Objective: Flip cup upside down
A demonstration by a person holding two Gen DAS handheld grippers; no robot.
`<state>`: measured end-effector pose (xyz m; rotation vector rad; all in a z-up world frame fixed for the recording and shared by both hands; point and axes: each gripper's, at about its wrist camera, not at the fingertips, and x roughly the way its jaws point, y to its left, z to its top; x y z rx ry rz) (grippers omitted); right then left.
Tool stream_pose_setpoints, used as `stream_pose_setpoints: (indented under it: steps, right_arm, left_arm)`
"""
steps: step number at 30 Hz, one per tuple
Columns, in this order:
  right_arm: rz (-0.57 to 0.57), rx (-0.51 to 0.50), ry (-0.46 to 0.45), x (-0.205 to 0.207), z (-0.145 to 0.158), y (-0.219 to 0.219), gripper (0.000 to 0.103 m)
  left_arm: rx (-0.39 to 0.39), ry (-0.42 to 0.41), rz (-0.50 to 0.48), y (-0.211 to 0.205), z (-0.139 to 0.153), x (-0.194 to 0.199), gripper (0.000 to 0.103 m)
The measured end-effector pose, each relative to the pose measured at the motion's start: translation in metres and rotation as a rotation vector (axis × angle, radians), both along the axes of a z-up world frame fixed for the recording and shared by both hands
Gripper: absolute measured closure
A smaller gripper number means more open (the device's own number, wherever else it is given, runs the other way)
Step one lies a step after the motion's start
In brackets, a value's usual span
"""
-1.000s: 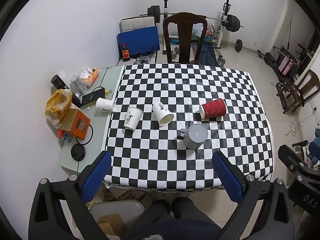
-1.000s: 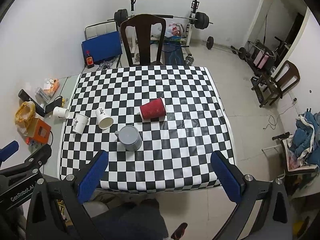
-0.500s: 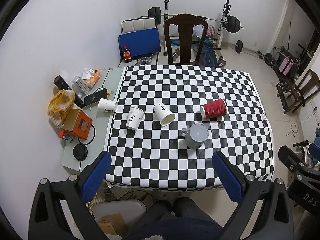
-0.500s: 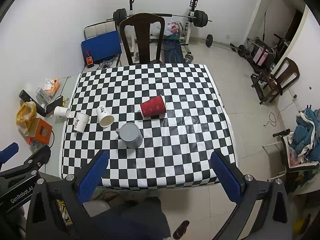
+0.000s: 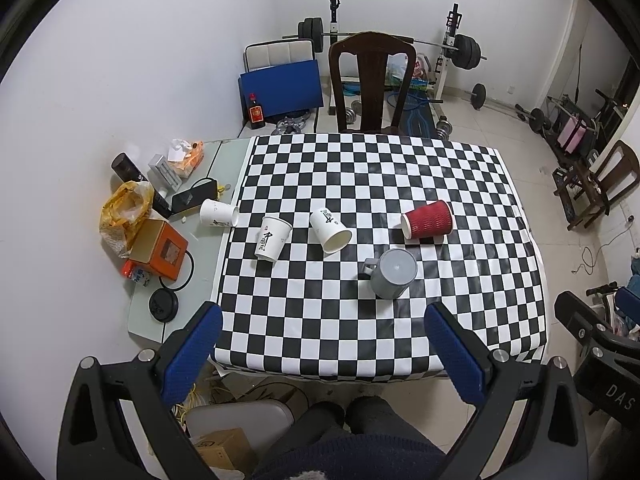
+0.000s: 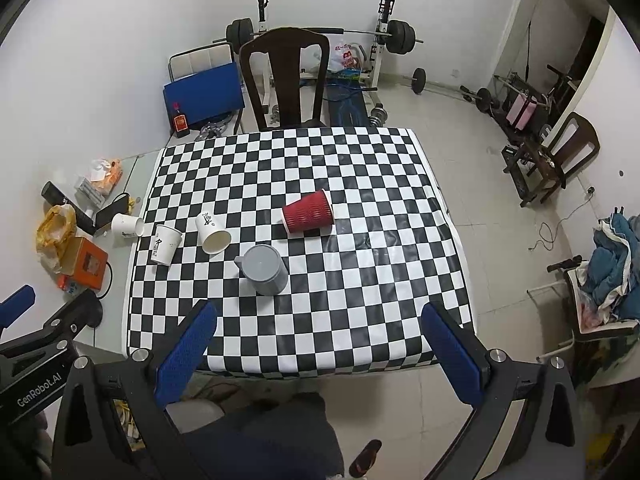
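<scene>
On the checkered table a red ribbed cup lies on its side. A grey mug stands upside down in front of it. A white paper cup lies on its side, and another stands upside down to its left. A third white cup lies off the cloth. My left gripper and right gripper are open and empty, high above the table's near edge.
A side shelf on the left holds an orange box, a yellow bag, a black lid and small clutter. A dark wooden chair stands behind the table. Gym weights and a bench fill the back.
Both grippers have risen and pulled back a little, so the table looks smaller and farther. The cups have not moved.
</scene>
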<state>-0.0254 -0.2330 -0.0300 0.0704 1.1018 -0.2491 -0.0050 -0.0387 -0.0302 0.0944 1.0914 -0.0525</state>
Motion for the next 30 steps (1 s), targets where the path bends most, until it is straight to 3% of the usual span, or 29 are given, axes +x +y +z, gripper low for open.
stream_pose_setpoints:
  steps: [30]
  right_arm:
    - [-0.006,0.004,0.000,-0.0005,0.0014,-0.0017,0.000]
  left_arm:
    - [-0.006,-0.010,-0.008,0.0014,0.0044,-0.0053,0.000]
